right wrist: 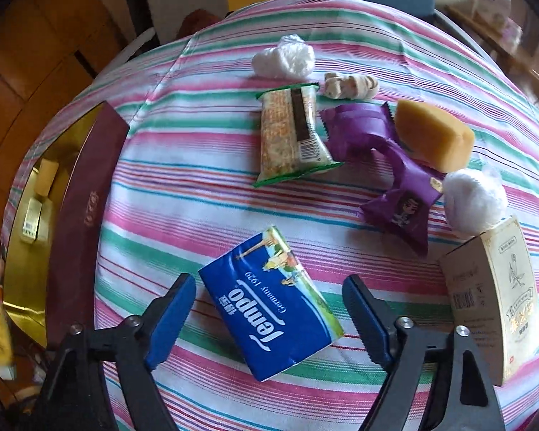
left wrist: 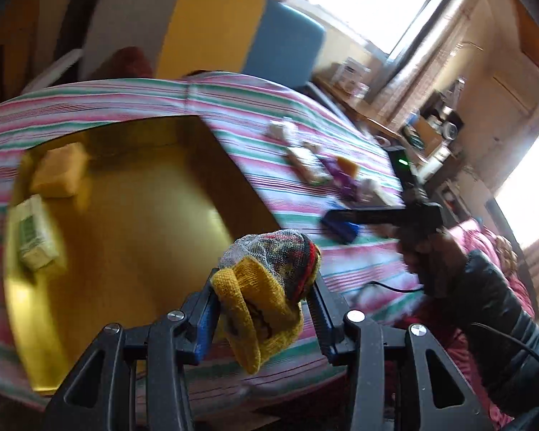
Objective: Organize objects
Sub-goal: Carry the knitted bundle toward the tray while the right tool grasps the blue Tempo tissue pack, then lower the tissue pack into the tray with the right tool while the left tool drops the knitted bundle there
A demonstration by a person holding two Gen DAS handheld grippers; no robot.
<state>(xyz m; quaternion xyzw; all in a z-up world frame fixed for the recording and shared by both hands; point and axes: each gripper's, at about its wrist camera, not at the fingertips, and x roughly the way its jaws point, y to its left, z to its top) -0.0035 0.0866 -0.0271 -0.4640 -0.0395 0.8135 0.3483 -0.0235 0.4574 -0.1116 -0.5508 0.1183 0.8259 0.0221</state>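
Our left gripper (left wrist: 266, 298) is pinching a knitted sock (left wrist: 266, 287) by its bunched middle, the yellow cuff hanging loose below the pads. Just ahead and to its left sits the gold box (left wrist: 133, 215), already holding a yellow sponge (left wrist: 59, 170) and a small green-and-white packet (left wrist: 36, 231). We judge the sock light, soft and floppy; it cannot slip far or break, though a trailing end could catch the box wall on the way in.

Our right gripper (right wrist: 269, 316) stands spread with the blue tissue pack (right wrist: 269, 301) lying between its fingers (right wrist: 172, 316) on the striped cloth (right wrist: 197, 186); no pad touches it yet. The pack reads "Tempo" and "Germany 1929", with a small illustration on one end. We expect it to be light and squashy under a slick wrapper, so the two long sides, near the middle, look the best place to grip.

Beyond the gripper lie a green-edged snack bar (right wrist: 291, 133), purple wrappers (right wrist: 388, 165) printed with a cartoon figure, an orange sponge (right wrist: 431, 136) and white fluffy balls (right wrist: 474, 201). To its right stands a cream carton (right wrist: 496, 301); its print is too small to read. The dark red box side (right wrist: 86, 208) at far left bears gold characters we cannot make out.
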